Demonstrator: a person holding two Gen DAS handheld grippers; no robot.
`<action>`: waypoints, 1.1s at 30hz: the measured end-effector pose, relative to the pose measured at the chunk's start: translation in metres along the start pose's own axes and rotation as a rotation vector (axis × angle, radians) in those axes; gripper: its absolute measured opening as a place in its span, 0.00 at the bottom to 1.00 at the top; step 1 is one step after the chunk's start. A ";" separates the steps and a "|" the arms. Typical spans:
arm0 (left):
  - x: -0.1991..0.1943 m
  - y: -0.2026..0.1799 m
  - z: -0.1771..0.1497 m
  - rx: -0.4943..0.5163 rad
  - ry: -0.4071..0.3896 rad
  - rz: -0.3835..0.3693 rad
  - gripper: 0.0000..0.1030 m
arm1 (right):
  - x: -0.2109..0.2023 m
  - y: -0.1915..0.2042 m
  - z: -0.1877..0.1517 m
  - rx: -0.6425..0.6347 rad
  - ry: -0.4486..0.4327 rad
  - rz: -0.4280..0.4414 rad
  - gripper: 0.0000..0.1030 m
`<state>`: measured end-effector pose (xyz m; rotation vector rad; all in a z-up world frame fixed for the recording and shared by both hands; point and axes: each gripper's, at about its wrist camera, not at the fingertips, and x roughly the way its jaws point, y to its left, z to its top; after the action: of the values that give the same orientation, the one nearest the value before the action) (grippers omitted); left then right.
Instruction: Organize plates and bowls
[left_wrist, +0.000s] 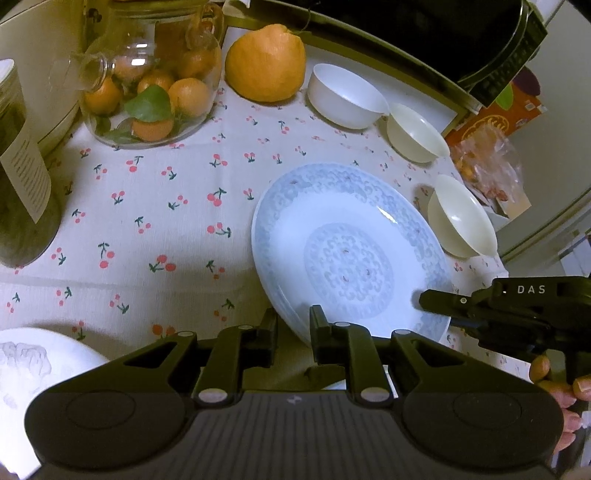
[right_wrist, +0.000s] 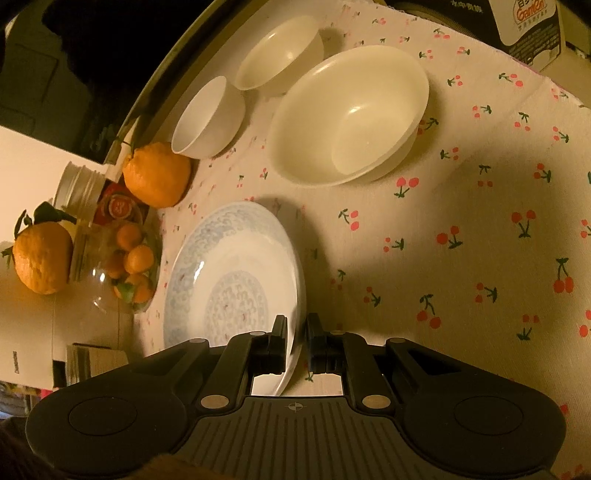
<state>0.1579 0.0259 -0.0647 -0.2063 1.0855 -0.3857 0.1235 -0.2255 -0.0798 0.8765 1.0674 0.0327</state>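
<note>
A blue-patterned plate (left_wrist: 351, 254) lies tilted on the cherry-print cloth, its near edge raised. My right gripper (right_wrist: 295, 332) is shut on the plate's rim (right_wrist: 236, 273); it shows in the left wrist view (left_wrist: 436, 301) at the plate's right edge. My left gripper (left_wrist: 293, 325) has its fingers on either side of the plate's near-left rim, slightly apart. A white bowl (left_wrist: 345, 96) and two cream bowls (left_wrist: 417, 133) (left_wrist: 461, 221) stand behind the plate. A second white plate (left_wrist: 33, 369) lies at the lower left.
A glass jar of small oranges (left_wrist: 147, 81) and a large orange (left_wrist: 266, 62) stand at the back left. A dark jar with a label (left_wrist: 22, 184) is at the left edge. Boxes and a bag (left_wrist: 491, 158) sit past the table's right edge.
</note>
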 end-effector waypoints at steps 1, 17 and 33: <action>0.000 0.000 -0.001 0.001 0.000 -0.001 0.16 | 0.000 0.000 0.000 -0.003 0.001 0.001 0.11; -0.008 -0.007 -0.005 0.050 -0.009 0.038 0.54 | -0.011 0.002 -0.001 -0.082 -0.012 -0.018 0.42; -0.048 -0.020 -0.020 0.164 -0.109 0.035 0.97 | -0.060 0.007 -0.006 -0.189 -0.044 0.054 0.85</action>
<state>0.1166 0.0279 -0.0272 -0.0619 0.9442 -0.4246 0.0906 -0.2429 -0.0320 0.7317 0.9824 0.1559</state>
